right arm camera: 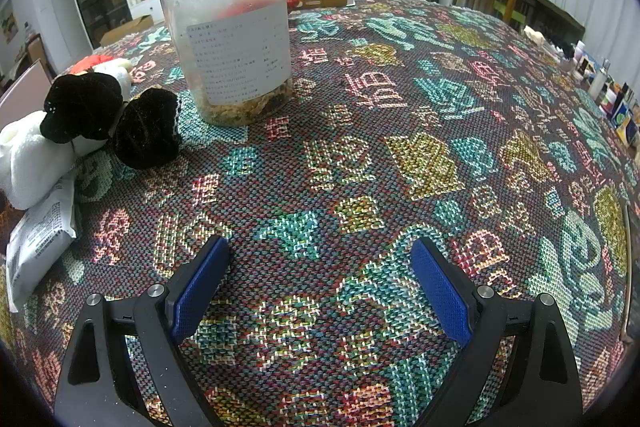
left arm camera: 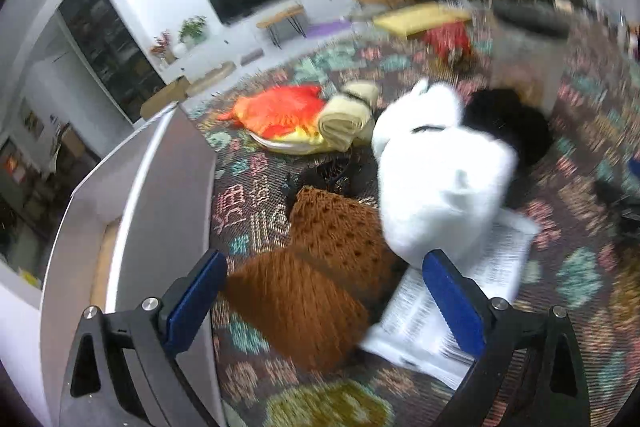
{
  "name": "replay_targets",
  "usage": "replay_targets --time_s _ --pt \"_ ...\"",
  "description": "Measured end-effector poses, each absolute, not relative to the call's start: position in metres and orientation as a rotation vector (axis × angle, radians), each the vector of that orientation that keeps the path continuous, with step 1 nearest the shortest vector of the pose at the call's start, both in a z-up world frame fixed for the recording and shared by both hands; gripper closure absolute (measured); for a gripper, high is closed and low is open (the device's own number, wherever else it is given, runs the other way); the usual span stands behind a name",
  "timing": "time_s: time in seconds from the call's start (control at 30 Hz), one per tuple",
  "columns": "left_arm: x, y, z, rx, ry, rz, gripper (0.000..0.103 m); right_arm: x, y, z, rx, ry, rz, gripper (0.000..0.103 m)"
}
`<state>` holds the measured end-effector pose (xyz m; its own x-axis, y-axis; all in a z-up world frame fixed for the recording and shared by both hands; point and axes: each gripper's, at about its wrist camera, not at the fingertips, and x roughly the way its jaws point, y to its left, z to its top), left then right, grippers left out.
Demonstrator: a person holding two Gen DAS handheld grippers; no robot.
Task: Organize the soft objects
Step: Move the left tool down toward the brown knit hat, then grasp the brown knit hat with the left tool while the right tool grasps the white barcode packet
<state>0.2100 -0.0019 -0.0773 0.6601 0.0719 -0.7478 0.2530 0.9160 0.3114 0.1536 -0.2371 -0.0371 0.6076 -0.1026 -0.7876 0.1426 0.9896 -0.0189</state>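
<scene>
- Toy: a white plush animal with black fuzzy ears lies on the multicoloured woven tablecloth, its lower end overlapping a white printed packet.
- A brown knitted cloth, folded, lies just beside the plush toward the table's left edge; an orange-and-yellow plush and a rolled cream cloth lie further back, touching each other.
- A white board-like panel stands along the left edge.
- The left gripper, blue-padded, stands wide with nothing pressed between its pads, above the brown cloth and packet; this view is motion-blurred.
- The right gripper is spread wide and empty over bare cloth.
- A clear plastic jar with a black lid and white label stands upright behind, near the plush.
- Right of the jar, the cloth runs open to the far and right edges.
</scene>
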Motion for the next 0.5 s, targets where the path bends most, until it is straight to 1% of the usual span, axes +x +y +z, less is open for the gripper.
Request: replay_targets --time_s 0.07,0.13,0.2,0.43,0.5 --pt "0.227 0.007 -0.088 0.381 0.910 -0.119 0.004 0.154 -0.237 -0.037 0.047 0.907 -0.142 0.009" --pt "0.236 0.022 -0.096 0.262 0.955 -0.158 0.003 0.154 -0.237 -0.037 0.047 0.907 -0.142 0.009" --pt "0.237 0.028 -0.102 0.205 0.974 -0.179 0.003 0.154 -0.237 -0.037 0.047 0.906 -0.141 0.009" --pt "0.234 0.037 -0.109 0.147 0.995 -0.156 0.004 0.154 -0.237 -0.037 0.046 0.906 -0.141 0.009" --pt "0.236 0.031 -0.113 0.195 1.003 -0.143 0.004 0.154 -0.238 -0.037 0.046 0.906 -0.141 0.008"
